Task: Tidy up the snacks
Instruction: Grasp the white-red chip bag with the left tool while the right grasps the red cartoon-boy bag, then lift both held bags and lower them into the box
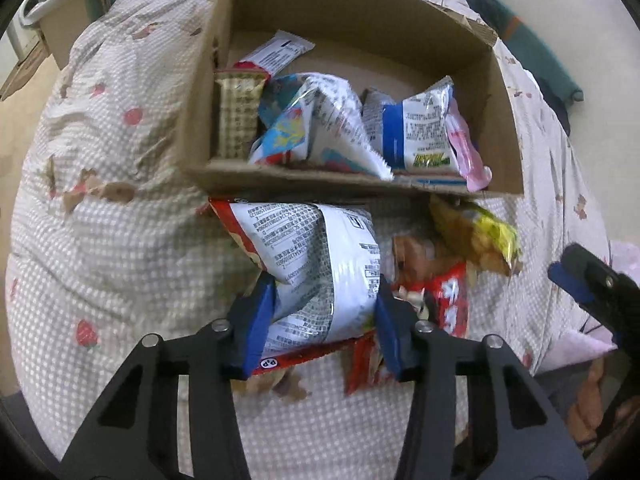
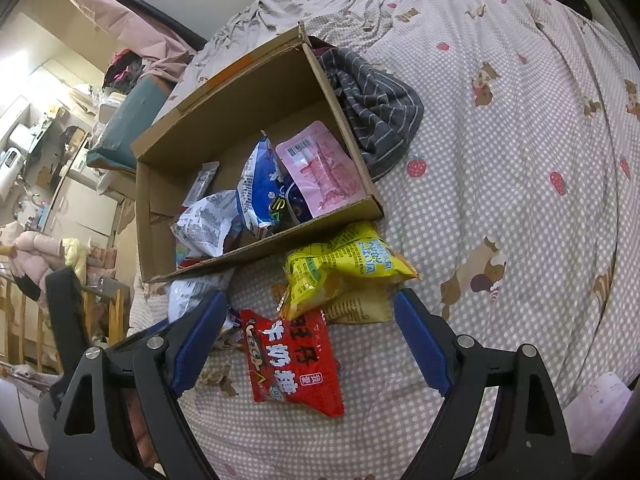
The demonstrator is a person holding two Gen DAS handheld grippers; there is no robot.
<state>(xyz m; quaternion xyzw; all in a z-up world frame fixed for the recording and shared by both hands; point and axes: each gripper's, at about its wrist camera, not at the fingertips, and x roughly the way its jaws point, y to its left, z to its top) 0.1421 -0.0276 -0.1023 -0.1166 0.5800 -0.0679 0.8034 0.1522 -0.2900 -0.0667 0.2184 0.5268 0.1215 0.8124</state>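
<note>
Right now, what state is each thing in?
Left gripper: fingers closed on the white-backed snack bag.
Right gripper: open, holding nothing.
Cardboard box: open-topped, partly filled with snacks.
Red packet: flat on the bedspread.
Yellow bag: outside, beside the box.

Both tools look alike: the left gripper has matte black arms that fork into two branches, each with a triangular cut-out near its base; round silver screw heads sit at the joints, two to a side; each of its fingers ends in a flat blue pad on a black backing. The right gripper has the same black forked arms, the same silver screws and longer-looking blue pads; no markings or cables show on either.
</note>
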